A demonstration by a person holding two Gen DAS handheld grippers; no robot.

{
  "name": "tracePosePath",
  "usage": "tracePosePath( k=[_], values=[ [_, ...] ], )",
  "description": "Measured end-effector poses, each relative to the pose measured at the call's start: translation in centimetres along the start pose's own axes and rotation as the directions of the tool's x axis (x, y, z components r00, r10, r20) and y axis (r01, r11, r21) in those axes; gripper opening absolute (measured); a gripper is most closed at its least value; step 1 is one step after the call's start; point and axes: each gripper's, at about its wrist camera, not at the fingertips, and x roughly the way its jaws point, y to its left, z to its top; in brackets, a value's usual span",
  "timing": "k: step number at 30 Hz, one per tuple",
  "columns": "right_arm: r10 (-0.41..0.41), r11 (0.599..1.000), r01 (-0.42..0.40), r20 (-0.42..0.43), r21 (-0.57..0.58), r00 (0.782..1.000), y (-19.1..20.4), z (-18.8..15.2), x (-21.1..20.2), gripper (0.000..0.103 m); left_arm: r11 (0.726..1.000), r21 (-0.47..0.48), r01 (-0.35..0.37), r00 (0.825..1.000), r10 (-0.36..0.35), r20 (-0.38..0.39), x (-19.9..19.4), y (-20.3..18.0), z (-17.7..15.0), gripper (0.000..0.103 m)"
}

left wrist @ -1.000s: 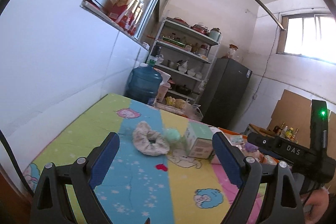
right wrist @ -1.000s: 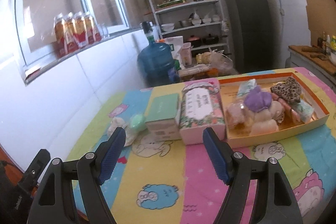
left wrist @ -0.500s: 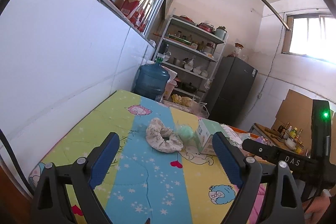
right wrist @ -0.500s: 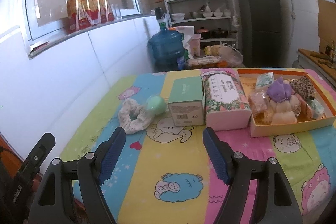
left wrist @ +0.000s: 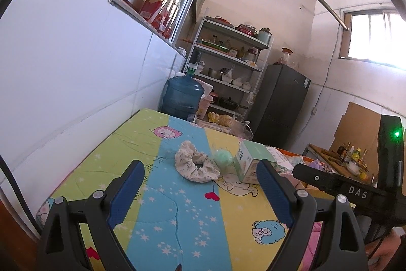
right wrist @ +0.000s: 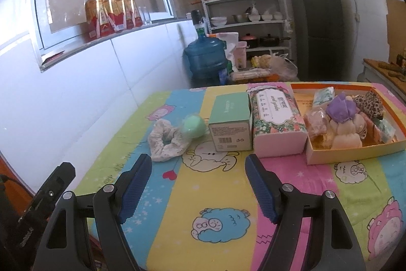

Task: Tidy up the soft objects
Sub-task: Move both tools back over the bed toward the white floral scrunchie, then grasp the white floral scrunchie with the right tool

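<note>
A table covered by a striped cartoon-print cloth (right wrist: 215, 194) in green, blue, yellow and pink carries everything. The landmark is the mint-green cardboard box (right wrist: 229, 125) standing near the cloth's middle.

Just left of that box lies a pale green round puff (right wrist: 194, 126), wrapped in clear film, and touching the puff's left side is a cream, speckled fabric scrunchie (right wrist: 166, 142), lying flat on the blue stripe. Immediately right of the box, touching it, sits a floral tissue box (right wrist: 276, 121) with a white front. Further right again is a shallow orange-rimmed cardboard tray (right wrist: 355, 155) holding several soft items: a purple scrunchie (right wrist: 341, 107), a cream plush piece (right wrist: 346, 135), a leopard-print scrunchie (right wrist: 369, 104) and some wrapped pieces.

The right gripper (right wrist: 198, 184), with blue ribbed pads, hovers over the yellow stripe in front of the box, its jaws spread wide with nothing between them. The left gripper (left wrist: 200, 192) hovers above the blue stripe, on the near side of the cream scrunchie, likewise wide apart and empty.

Behind the box, off the table, stand a blue water jug (right wrist: 204, 57) and a metal shelf rack (right wrist: 243, 1).
</note>
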Motion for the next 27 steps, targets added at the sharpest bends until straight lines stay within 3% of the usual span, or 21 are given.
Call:
tracePosePath(
  k=[7,15,27],
  values=[
    [0.048,0.999,-0.048,0.004,0.004,0.999,-0.6,-0.3,-0.1,0.077,0.999,0.031,-0.031,1.0,0.031,0.003,0.0,0.4,0.9,0.09],
    [0.072,0.997,-0.072,0.004,-0.028,0.997,-0.9,-0.3,1.1,0.077,1.0,-0.009,-0.028,0.999,0.028,-0.033,1.6,3.9,2.5,0.09],
    [0.139,0.983,-0.155,-0.162,-0.093,0.977,3.0,0.4,10.8,0.077,0.993,0.068,-0.096,0.984,0.105,-0.142,6.7,5.0,2.9,0.09]
  ],
)
